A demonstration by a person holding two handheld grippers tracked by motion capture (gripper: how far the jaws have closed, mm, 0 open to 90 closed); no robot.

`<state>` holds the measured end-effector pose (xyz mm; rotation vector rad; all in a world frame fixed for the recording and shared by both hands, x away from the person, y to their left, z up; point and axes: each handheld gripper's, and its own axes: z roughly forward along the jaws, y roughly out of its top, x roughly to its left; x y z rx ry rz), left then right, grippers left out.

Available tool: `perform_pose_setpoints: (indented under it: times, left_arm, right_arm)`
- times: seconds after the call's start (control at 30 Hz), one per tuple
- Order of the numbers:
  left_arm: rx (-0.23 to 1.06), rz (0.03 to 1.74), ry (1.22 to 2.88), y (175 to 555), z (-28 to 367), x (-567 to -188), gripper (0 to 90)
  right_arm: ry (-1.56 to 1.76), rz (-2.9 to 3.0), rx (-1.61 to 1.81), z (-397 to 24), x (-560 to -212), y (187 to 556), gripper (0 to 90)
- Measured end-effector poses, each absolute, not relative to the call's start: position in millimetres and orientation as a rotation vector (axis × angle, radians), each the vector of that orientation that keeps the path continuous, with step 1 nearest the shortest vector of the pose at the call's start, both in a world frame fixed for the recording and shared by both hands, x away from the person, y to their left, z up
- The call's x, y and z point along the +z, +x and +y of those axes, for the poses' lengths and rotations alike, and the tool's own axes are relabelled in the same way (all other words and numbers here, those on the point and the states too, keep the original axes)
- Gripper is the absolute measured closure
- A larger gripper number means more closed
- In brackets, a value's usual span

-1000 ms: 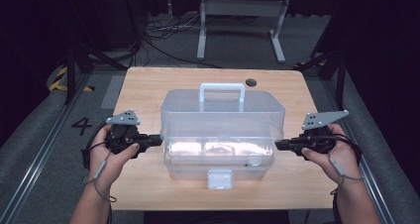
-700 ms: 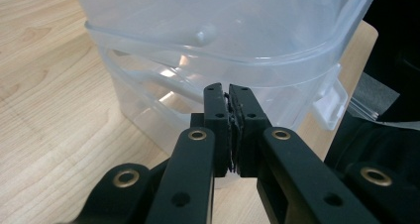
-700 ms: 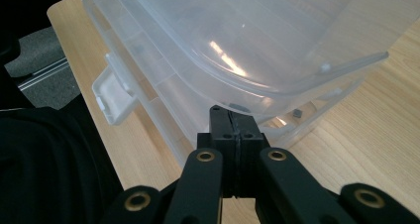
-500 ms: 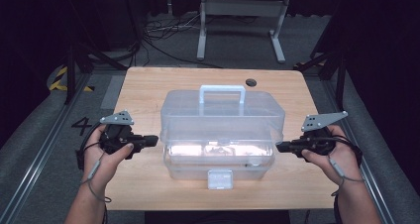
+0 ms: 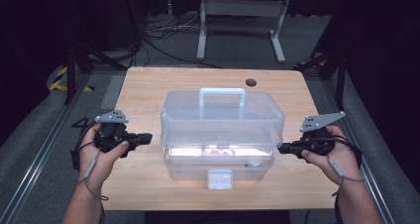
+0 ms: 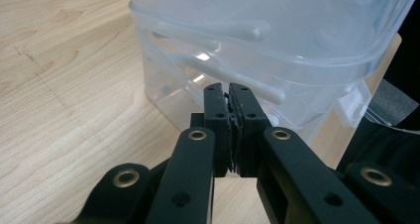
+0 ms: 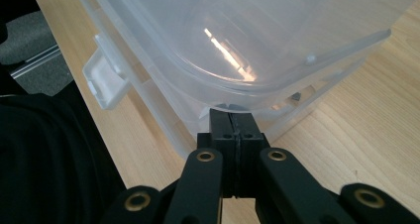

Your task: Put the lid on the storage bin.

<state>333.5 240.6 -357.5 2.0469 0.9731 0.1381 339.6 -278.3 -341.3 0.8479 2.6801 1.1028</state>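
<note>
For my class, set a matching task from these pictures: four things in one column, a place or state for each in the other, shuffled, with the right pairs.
Things:
1. clear plastic box
2. white latch
3. left gripper
4. right gripper

Descriptions:
A. shut, tips at the box's end
B. middle of the wooden table
C. shut, a gap short of the box
D. on the box's front, facing the person

Pairs: 1-B, 2-D, 3-C, 4-A

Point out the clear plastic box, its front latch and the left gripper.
clear plastic box (image 5: 223, 116), high view, on its lid.
front latch (image 5: 220, 179), high view, middle of the latch flap.
left gripper (image 6: 232, 92), left gripper view, at the shut jaw tips.
</note>
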Motion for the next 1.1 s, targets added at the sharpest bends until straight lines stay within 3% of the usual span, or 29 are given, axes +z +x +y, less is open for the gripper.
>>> perform_pose_setpoints:
  times: [1.1]
  left_arm:
    - [0.153, 1.024, 2.064, 343, 245, -365, 86.6]
  right_arm:
    - [0.819, 2.802, 0.949, -272, -354, 340, 90.0]
